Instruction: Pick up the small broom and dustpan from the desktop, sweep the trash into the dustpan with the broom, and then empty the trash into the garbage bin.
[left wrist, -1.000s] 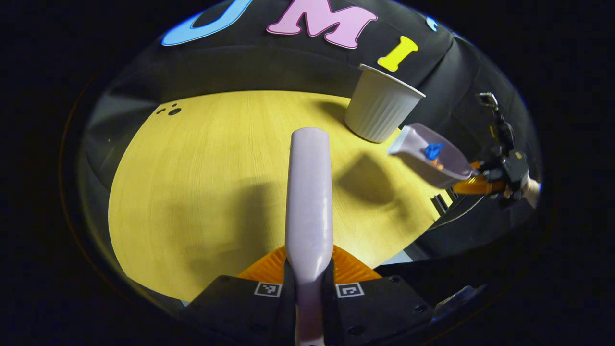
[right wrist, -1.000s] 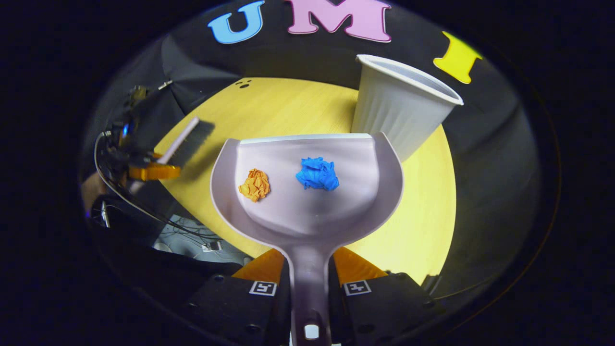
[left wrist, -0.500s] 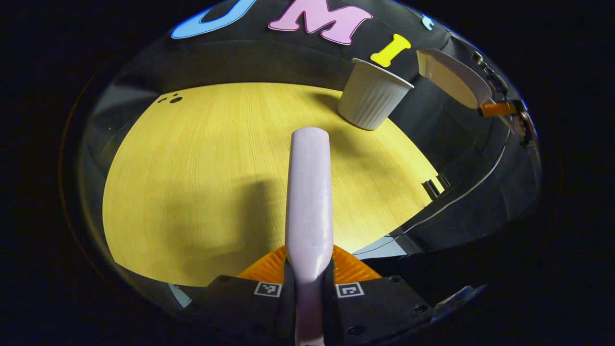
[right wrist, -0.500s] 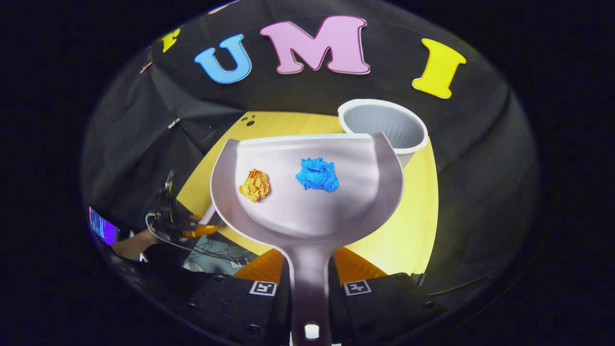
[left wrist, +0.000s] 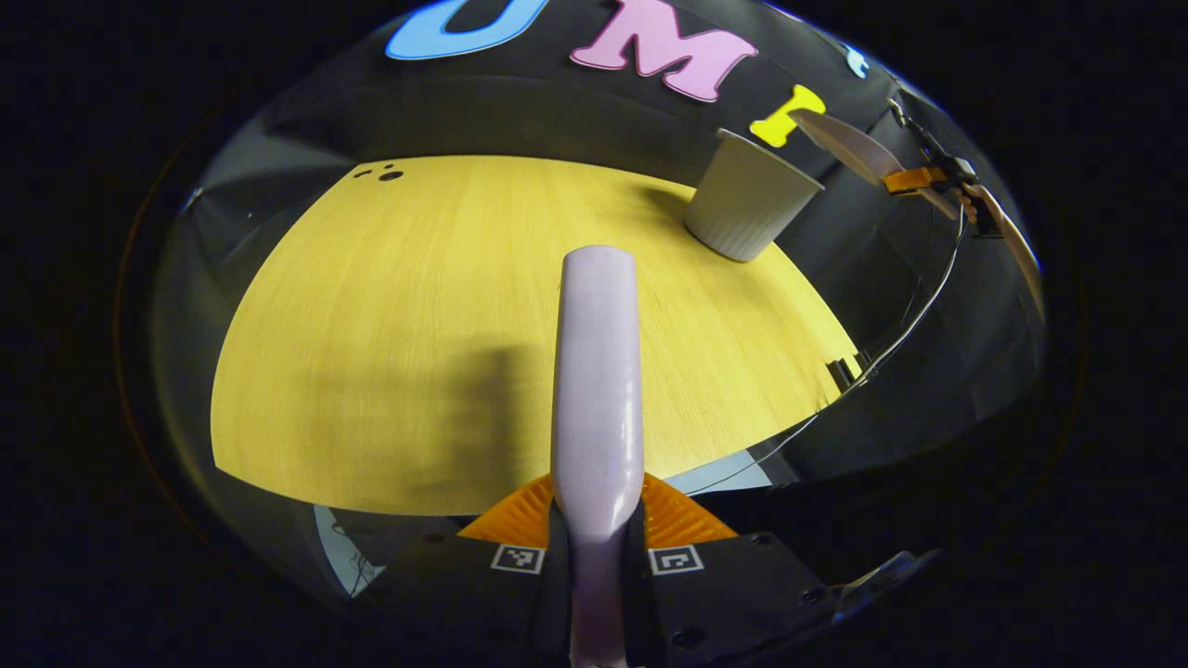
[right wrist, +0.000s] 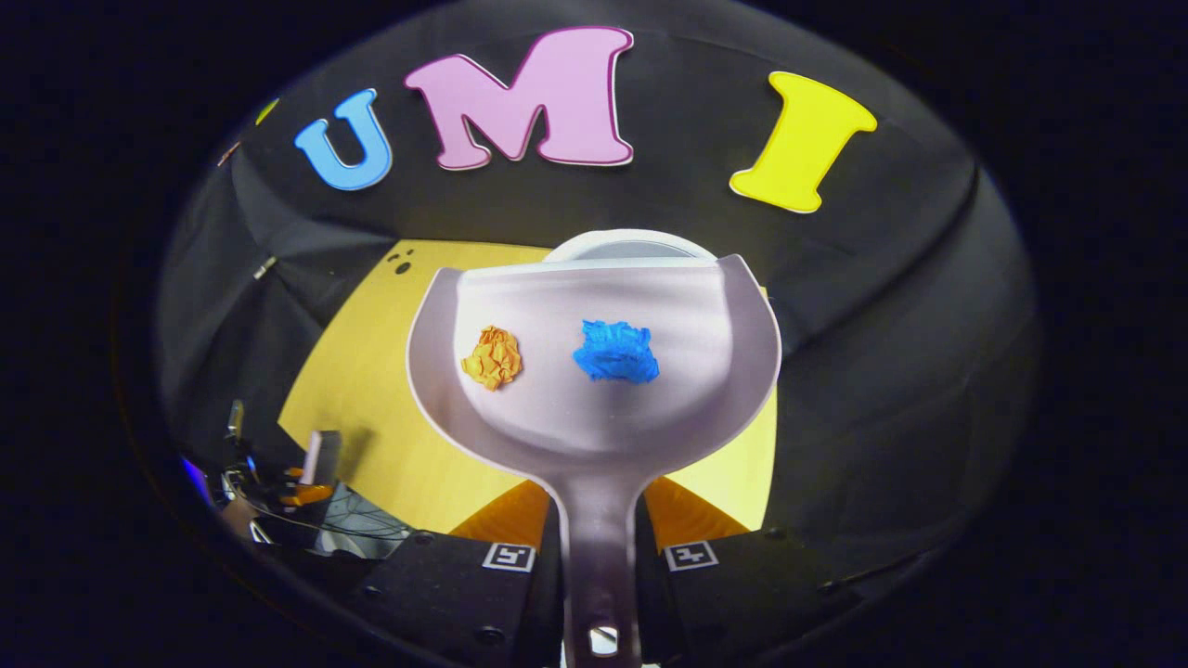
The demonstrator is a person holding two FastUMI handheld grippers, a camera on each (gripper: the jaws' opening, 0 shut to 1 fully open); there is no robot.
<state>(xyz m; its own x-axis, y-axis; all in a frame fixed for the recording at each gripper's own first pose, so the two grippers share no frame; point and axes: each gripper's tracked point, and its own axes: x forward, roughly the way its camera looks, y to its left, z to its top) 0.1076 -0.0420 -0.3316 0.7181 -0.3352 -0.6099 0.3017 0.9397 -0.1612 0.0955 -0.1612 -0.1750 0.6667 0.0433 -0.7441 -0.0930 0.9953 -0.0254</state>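
Dustpan (right wrist: 594, 371): pale lilac scoop, its handle clamped between both fingers of my right hand-held gripper (right wrist: 599, 547). It is carried high and roughly level, with its front lip just over the rim of the garbage bin (right wrist: 631, 246). In the left gripper view the dustpan (left wrist: 849, 147) shows edge-on, above and just to the right of the bin (left wrist: 747, 209).

Trash: one orange crumpled ball (right wrist: 492, 357) and one blue crumpled ball (right wrist: 614, 353), both lying on the pan floor, apart from each other. Neither has slid toward the lip.

Change noted: a second ago the pan was low over the tabletop, beside the bin, whose side wall was in plain sight. Half a second ago I could look down into the bin's open mouth. Now the pan covers most of that mouth and only a sliver of rim shows behind the lip. I judge the carry to be finished and the tip-out the next step; the pan needs pitching forward so that both balls drop inside the rim.

Broom (left wrist: 596, 371): pale handle running straight ahead, gripped in my left hand-held gripper (left wrist: 596, 543), held above the tabletop (left wrist: 390, 315), well apart from the bin. Its work looks done.

Tabletop: yellow wood grain, no trash seen on it, and the bin stands near its far right edge.
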